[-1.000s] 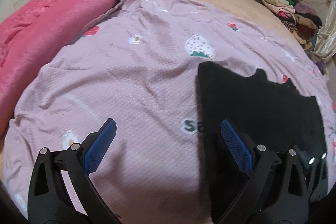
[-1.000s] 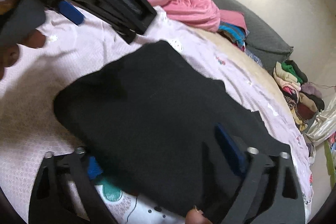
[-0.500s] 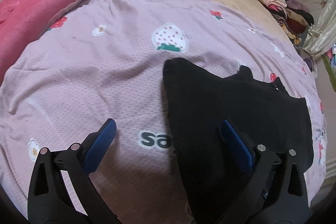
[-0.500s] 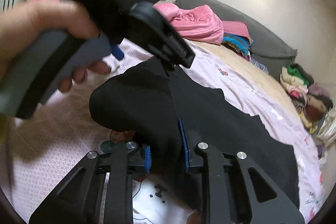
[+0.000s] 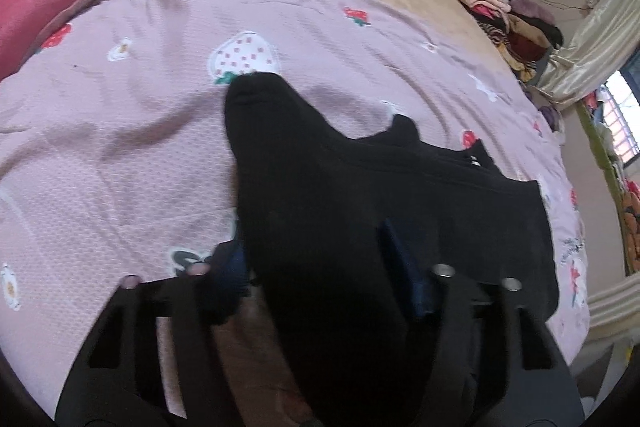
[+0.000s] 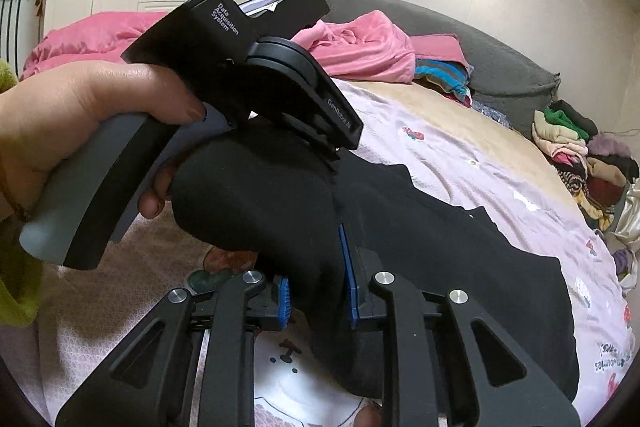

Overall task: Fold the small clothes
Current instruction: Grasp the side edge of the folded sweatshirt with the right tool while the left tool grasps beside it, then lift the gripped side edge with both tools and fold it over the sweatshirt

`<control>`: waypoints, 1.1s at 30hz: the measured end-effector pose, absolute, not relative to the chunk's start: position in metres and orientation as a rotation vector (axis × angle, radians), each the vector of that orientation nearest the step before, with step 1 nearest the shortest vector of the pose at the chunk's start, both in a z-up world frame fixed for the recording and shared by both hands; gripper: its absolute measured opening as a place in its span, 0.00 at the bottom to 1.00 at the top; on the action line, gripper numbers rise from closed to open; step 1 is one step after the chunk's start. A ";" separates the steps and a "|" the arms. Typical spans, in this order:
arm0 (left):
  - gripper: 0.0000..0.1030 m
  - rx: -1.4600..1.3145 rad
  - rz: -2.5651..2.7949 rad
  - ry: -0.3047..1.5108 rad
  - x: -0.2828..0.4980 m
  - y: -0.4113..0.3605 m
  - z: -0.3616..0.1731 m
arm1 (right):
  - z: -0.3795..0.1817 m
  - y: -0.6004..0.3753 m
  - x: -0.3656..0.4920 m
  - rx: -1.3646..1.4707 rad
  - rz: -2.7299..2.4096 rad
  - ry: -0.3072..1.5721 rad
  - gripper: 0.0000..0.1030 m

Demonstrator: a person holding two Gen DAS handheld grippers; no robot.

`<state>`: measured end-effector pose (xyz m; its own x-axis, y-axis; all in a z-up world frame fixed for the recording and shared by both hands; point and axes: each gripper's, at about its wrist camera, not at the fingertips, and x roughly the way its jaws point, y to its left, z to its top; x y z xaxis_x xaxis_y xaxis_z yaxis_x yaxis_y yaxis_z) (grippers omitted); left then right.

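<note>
Over the bed (image 5: 360,39), both the left gripper (image 5: 320,259) and right gripper (image 6: 316,291) are clamping the black garment's (image 6: 440,247) near edge; carrying it across evenly should keep the fold square.

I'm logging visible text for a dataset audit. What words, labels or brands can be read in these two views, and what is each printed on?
"Data Acquisition System": white print on top of the left gripper, seen in the right wrist view.
"GenRobot.AI": white print along the same gripper's side.
Dark upside-down lettering on the pink bedsheet, near its right edge: too small and distorted to read.
Dark letters on the bedsheet beside the black garment in the left wrist view: mostly hidden, unreadable.
</note>
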<state>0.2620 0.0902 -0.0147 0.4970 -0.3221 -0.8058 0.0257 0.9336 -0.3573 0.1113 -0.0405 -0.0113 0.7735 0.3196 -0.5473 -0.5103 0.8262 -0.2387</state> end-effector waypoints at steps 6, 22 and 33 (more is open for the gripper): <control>0.18 -0.310 -0.259 1.010 0.256 0.079 -0.004 | -0.007 -0.045 0.113 -0.395 0.461 0.516 0.18; 0.16 -0.225 -0.304 0.901 0.228 0.031 0.052 | 0.017 -0.087 0.080 -0.343 0.368 0.419 0.16; 0.16 -0.180 -0.323 0.876 0.220 -0.004 0.073 | 0.031 -0.121 0.072 -0.292 0.322 0.393 0.15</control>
<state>0.2199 -0.0037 0.0725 0.5959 -0.3496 -0.7229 0.2033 0.9366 -0.2854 0.0720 -0.1212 0.0311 0.8748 0.2480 -0.4162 -0.3595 0.9081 -0.2145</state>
